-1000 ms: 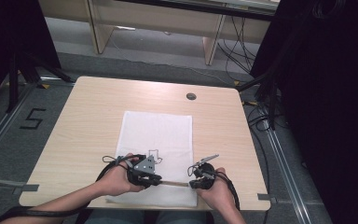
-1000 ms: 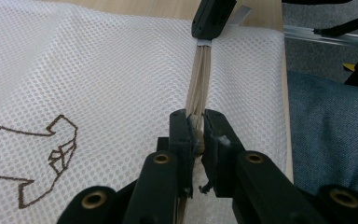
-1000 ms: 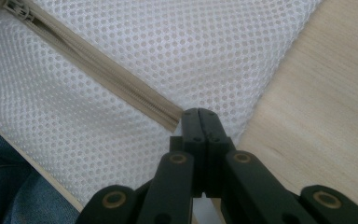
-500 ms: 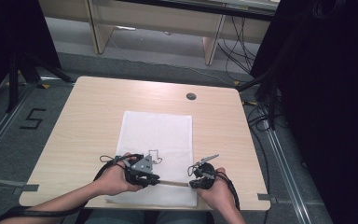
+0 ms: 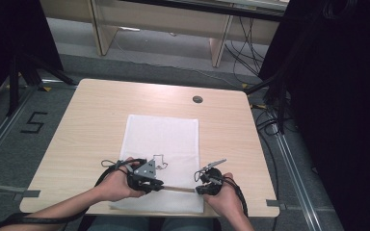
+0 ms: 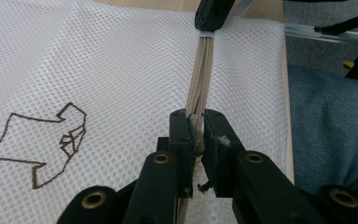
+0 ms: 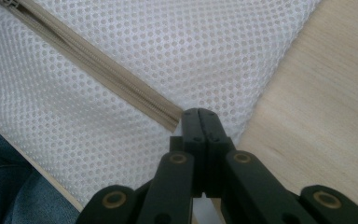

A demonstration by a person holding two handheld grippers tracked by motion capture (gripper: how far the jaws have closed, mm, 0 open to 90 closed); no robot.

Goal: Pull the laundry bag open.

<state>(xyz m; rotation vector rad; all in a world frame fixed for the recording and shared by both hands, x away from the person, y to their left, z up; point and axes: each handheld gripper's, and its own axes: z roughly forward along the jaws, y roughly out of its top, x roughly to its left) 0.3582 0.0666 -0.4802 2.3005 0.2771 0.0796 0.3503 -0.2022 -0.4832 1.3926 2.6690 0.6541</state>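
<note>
High view looks forward and down from above the person's side, well off. Both gripper views sit close over the mesh bag (image 5: 162, 149) (zipper (image 6: 200, 70) shared by all).

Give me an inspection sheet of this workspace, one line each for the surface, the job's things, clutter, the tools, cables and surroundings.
Surface: light wooden table with a round dark grommet near its far edge.
Job's things: white mesh bag lying flat, a brown outline print on it; beige zipper runs across its near end.
Clutter: nothing seen.
Tools: left tool is shut on the zipper; right tool is shut at the zipper's end, at the bag's corner; what it pinches can't be told.
Cables: a black cable loops from the left tool; more cables lie on the floor on the right.
Surroundings: grey floor with a number 5 marking, wooden furniture beyond, dark drapes.
</note>
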